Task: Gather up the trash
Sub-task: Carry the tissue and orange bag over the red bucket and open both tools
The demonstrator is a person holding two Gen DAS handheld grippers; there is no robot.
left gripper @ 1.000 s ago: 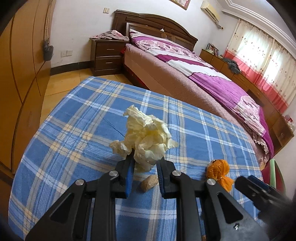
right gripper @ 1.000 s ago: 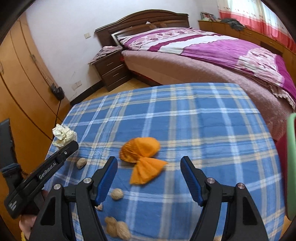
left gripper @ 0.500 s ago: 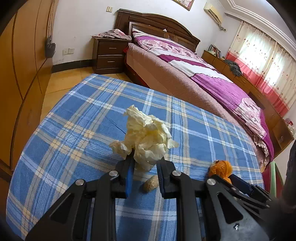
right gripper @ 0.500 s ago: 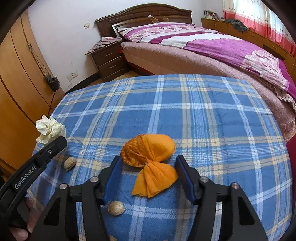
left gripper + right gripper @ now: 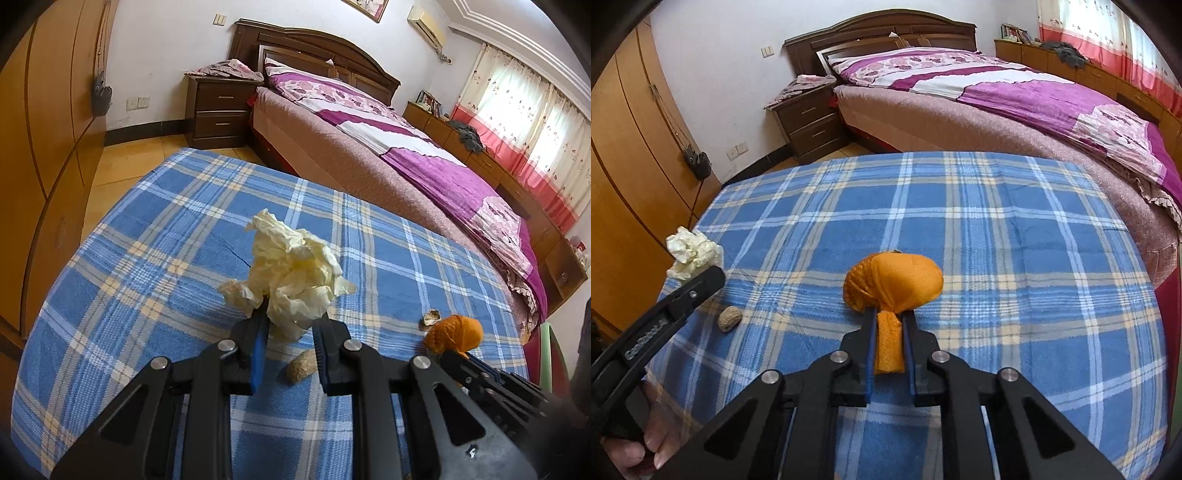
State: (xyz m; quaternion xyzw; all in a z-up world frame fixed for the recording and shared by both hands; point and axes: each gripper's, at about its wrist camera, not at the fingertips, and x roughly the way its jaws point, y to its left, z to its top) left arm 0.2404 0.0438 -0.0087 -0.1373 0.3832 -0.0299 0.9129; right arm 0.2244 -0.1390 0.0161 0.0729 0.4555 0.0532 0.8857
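The left hand-held gripper [image 5: 288, 332] is pinching a crumpled pale-yellow paper wad [image 5: 291, 277] w/ both blue-padded fingers, the wad bulging up and fwd beyond the tips, off the plaid-clothed surface [image 5: 147, 266]. Just below and between those fingers, a whole nut [image 5: 301, 370] is lying on the cloth; seen from the right wrist cam it is sitting under the left tool's tip [image 5: 729, 318]. The right hand-held gripper [image 5: 889, 332] is pressing its fingers onto the tail of an orange wrapper [image 5: 892, 284], twisted at the neck, its puffed end sticking out ahead of the tips and resting on or just over the cloth, can't tell which. From the left cam that orange wrapper [image 5: 454, 334] is showing off to the right of the left tool, w/ a broken nutshell [image 5: 431, 316] just beside it on the far side. A bed [image 5: 1015, 92] is standing beyond the surface's far edge.
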